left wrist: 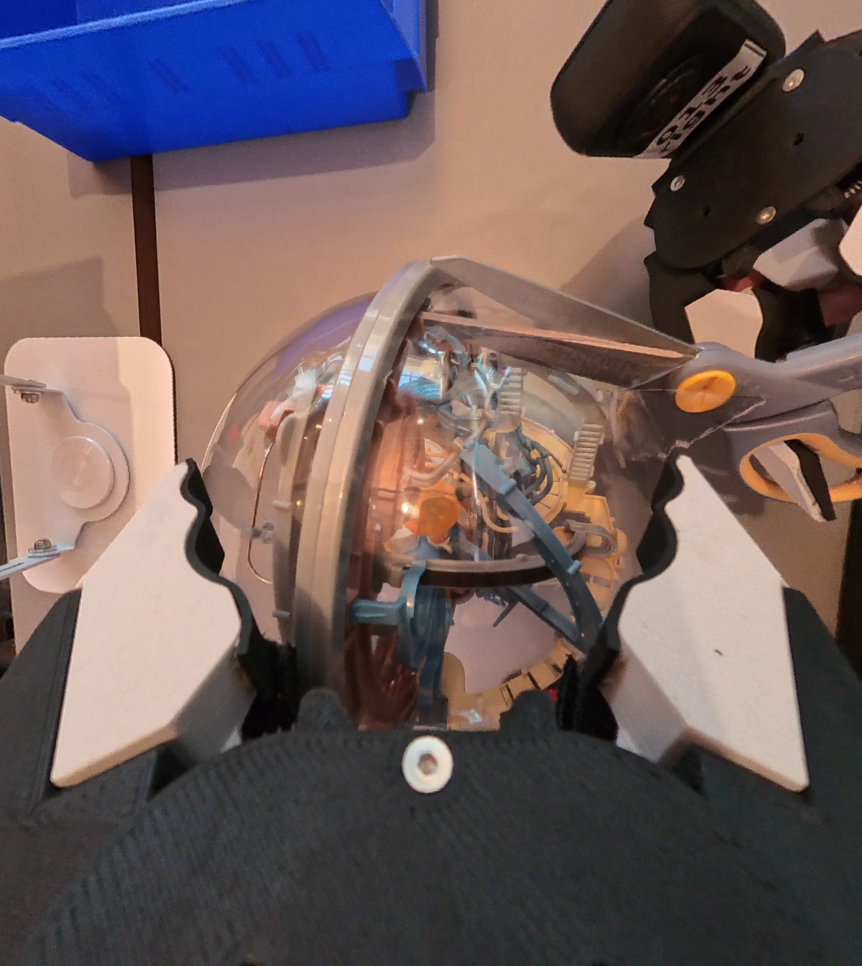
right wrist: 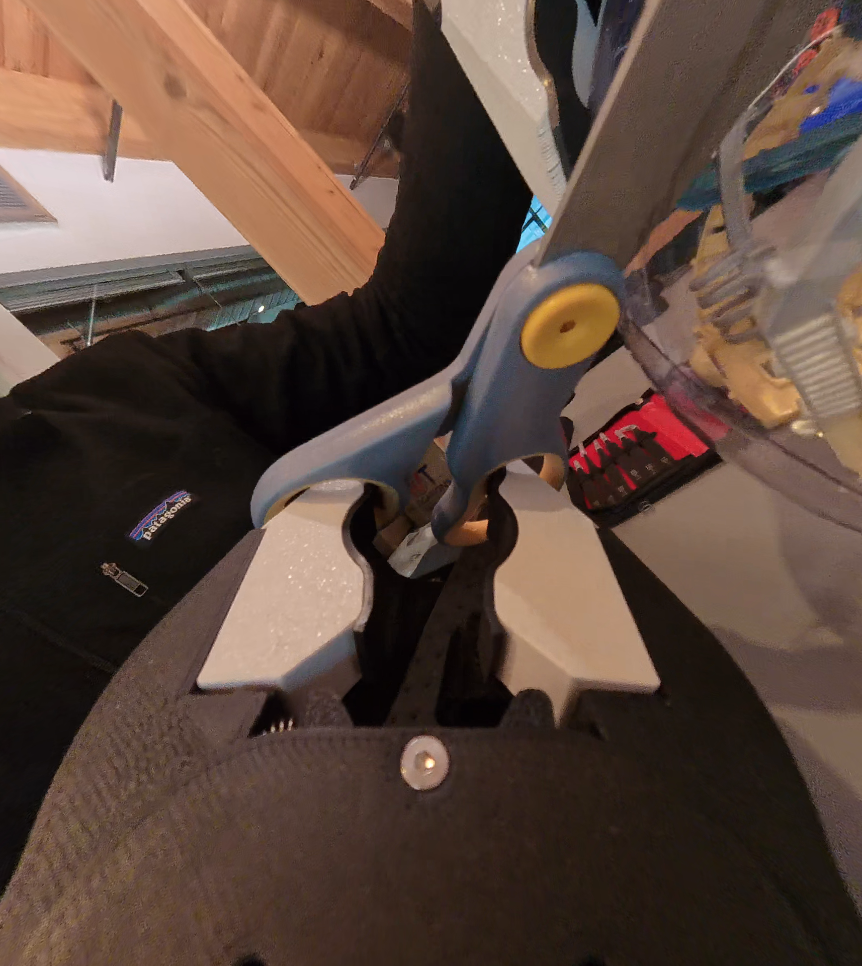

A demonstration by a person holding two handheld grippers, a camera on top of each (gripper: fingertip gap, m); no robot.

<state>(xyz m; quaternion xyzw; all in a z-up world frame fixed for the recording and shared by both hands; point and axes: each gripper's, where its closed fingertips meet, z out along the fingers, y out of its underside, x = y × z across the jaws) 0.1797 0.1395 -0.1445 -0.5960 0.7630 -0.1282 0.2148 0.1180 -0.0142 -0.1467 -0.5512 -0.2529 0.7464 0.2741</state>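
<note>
My left gripper point(left wrist: 434, 465) is shut on a clear plastic maze ball point(left wrist: 418, 496) with a grey rim and blue, yellow and brown tracks inside; its white fingers point(left wrist: 157, 601) press the ball's left and right sides. Grey-blue scissors with a yellow pivot point(left wrist: 706, 389) reach in from the right. Their blades point(left wrist: 549, 313) are slightly open and lie on the ball's upper shell, tips at the grey rim. My right gripper point(right wrist: 429, 502) is shut on the scissors point(right wrist: 570, 324) at the handle loops. It also shows in the left wrist view point(left wrist: 805, 366), with one finger through a loop. The ball point(right wrist: 784, 313) fills the right wrist view's upper right.
A blue plastic bin point(left wrist: 183, 78) sits at the upper left on the white surface. A white plate with a metal bracket and a clear disc point(left wrist: 89, 460) lies left of the ball. A person in a black jacket point(right wrist: 131, 470), wooden beams point(right wrist: 209, 130) and a red-and-black tool case point(right wrist: 638, 455) show behind the scissors.
</note>
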